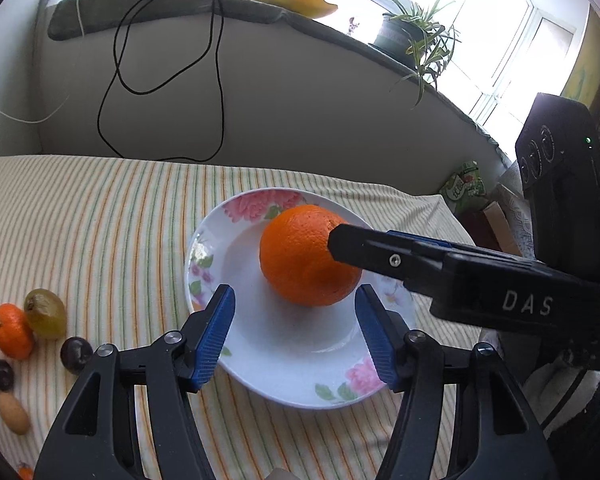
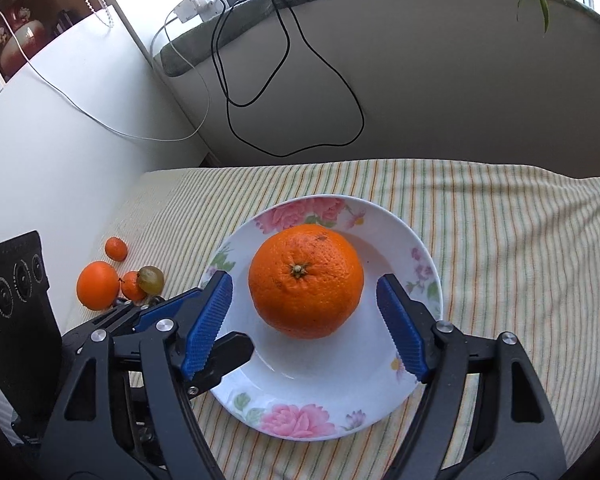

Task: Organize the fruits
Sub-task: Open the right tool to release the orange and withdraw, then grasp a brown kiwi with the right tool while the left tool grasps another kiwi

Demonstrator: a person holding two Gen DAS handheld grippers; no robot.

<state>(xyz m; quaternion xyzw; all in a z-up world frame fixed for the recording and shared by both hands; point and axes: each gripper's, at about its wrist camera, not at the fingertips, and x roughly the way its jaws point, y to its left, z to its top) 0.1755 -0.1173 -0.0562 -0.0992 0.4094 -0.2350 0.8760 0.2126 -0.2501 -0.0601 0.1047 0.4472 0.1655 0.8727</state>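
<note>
A big orange lies in a white flowered plate on a striped cloth. My left gripper is open and empty, its blue pads just short of the orange. My right gripper is open, its pads on either side of the orange without touching it; it reaches in from the right in the left wrist view. Left of the plate lie a small mandarin, a green grape, two dark grapes and a tan kumquat.
More oranges lie left of the plate in the right wrist view. A grey sofa back with hanging black cables rises behind the cloth. A potted plant stands on the ledge. Snack packets lie at the far right.
</note>
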